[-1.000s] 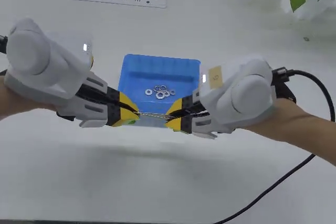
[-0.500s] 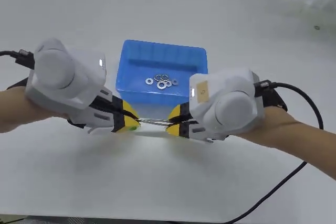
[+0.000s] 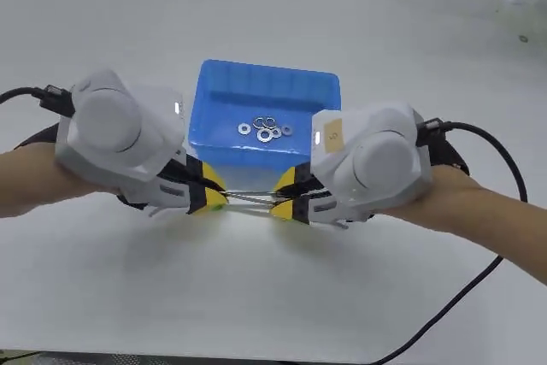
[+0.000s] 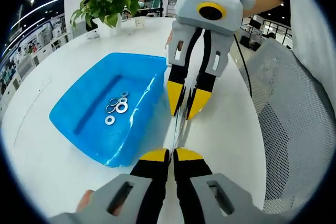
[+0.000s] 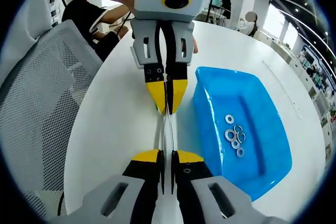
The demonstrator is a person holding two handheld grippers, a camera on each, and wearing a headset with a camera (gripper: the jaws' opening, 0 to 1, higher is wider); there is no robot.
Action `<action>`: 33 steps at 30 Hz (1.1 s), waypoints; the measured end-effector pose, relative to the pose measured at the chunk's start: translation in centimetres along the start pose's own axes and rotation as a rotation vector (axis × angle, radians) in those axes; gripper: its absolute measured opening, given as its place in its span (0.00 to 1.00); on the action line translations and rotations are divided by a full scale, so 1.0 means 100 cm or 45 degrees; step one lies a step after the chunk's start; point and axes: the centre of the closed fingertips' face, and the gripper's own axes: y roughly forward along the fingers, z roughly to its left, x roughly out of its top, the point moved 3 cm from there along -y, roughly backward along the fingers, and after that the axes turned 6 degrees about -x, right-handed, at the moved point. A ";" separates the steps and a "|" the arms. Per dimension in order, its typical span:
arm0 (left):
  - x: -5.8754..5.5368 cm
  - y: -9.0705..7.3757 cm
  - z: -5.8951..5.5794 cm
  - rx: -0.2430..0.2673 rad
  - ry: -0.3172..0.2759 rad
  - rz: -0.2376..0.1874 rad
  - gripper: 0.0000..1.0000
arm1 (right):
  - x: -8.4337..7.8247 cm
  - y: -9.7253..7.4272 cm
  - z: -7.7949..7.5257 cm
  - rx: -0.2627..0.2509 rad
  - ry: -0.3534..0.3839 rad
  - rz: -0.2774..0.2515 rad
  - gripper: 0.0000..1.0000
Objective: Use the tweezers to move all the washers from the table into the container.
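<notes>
While the left tool (image 3: 209,198) and the right tool (image 3: 286,200) each clench one end of the tweezers (image 3: 248,199) just in front of the container (image 3: 214,91), the washers (image 3: 265,130) lie clustered inside it, so the transfer looks finished, bar setting the tweezers down.

Washers (image 3: 265,131) inside container (image 3: 218,91) on worktop (image 3: 402,32), tweezers (image 3: 252,201) just before container, between left hand-held gripper (image 3: 217,199) and right hand-held gripper (image 3: 279,203)
</notes>
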 end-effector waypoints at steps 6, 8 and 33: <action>0.001 0.001 0.000 0.025 -0.008 0.011 0.08 | 0.000 0.000 0.003 0.023 0.023 0.003 0.15; 0.001 0.001 0.000 0.025 -0.008 0.021 0.08 | 0.001 0.000 0.004 0.020 0.001 0.009 0.16; 0.003 -0.076 -0.038 0.305 -0.046 -0.070 0.94 | -0.014 -0.095 0.009 -0.459 0.345 -0.182 0.74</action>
